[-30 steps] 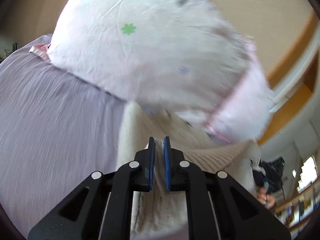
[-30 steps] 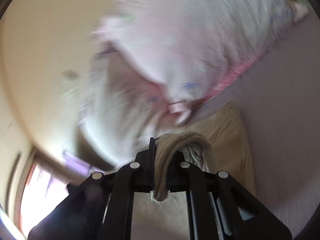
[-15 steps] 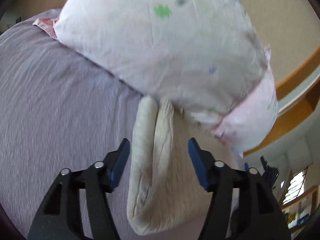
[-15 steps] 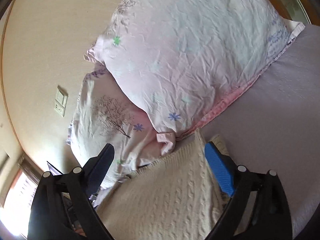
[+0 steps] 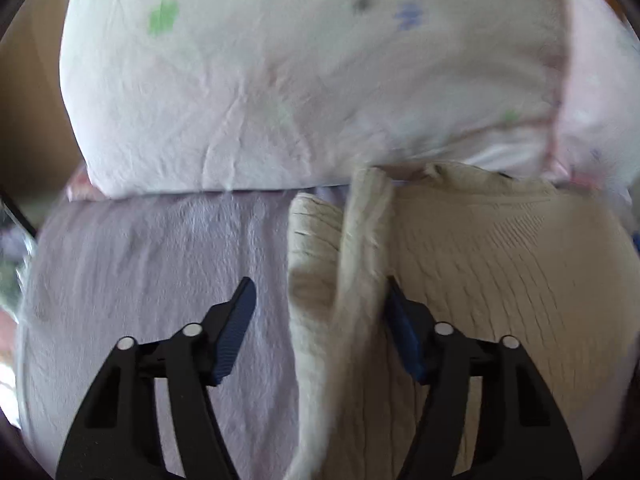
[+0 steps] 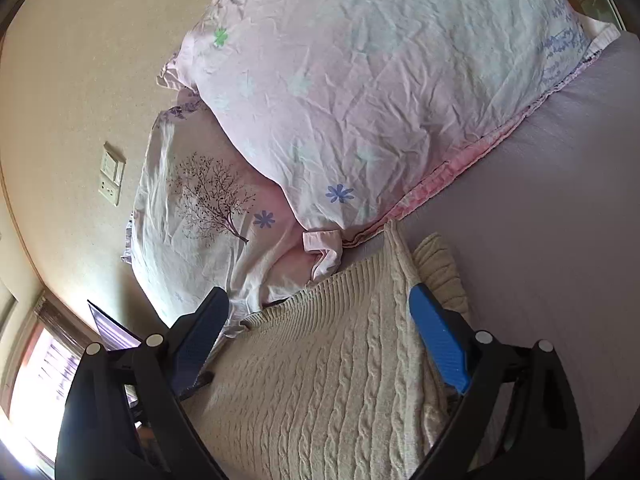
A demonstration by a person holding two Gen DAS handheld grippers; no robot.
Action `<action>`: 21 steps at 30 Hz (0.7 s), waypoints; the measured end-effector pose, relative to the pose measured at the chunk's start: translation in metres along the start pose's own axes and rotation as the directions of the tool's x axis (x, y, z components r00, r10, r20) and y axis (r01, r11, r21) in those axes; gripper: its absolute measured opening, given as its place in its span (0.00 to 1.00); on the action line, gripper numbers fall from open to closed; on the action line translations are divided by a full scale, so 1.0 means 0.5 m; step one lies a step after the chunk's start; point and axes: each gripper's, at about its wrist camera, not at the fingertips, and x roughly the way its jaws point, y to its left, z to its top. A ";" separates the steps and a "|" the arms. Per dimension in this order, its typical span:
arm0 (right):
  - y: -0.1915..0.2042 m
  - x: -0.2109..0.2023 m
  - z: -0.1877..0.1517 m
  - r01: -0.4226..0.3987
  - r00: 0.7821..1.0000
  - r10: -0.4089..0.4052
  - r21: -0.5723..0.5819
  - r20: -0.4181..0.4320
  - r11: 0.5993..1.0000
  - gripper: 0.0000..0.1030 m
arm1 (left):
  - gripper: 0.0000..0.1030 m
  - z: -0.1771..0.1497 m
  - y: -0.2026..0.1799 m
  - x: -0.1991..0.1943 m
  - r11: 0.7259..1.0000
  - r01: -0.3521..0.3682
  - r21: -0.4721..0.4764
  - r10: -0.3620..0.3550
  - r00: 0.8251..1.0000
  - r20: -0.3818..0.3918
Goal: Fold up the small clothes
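Knitwear first: with my left hand-held gripper (image 5: pixel 316 328) and right hand-held gripper (image 6: pixel 320 336) both spread wide and grasping nothing, the cream sweater (image 6: pixel 320 380) lies folded on the bed (image 5: pixel 140 280) against the pillow (image 6: pixel 360 80), so I should pinch its doubled edge squarely and keep layers aligned.

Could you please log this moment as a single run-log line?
left claw: open | right claw: open | cream knit sweater: released, lying on lilac sheet | pillow: behind sweater

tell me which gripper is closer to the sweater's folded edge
Left. The left gripper is open with the cream sweater's folded edge between its fingers. The right gripper is open over the sweater's flat knit, the edge by its blue finger.
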 end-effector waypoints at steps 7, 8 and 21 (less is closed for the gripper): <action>0.003 0.003 -0.003 -0.020 1.000 0.020 -0.007 -0.021 1.000 0.91 | 0.41 -0.012 0.183 0.035 0.798 0.343 -0.495 -0.377 0.926 0.034; 0.006 0.007 -0.004 -0.020 0.999 0.019 -0.013 -0.028 1.000 0.91 | 0.40 -0.017 0.192 0.035 0.788 0.351 -0.506 -0.386 0.922 0.037; 0.007 0.010 -0.009 -0.016 0.999 0.016 -0.005 -0.036 1.000 0.91 | 0.37 -0.031 0.136 0.022 0.818 0.377 -0.435 -0.432 0.901 -0.031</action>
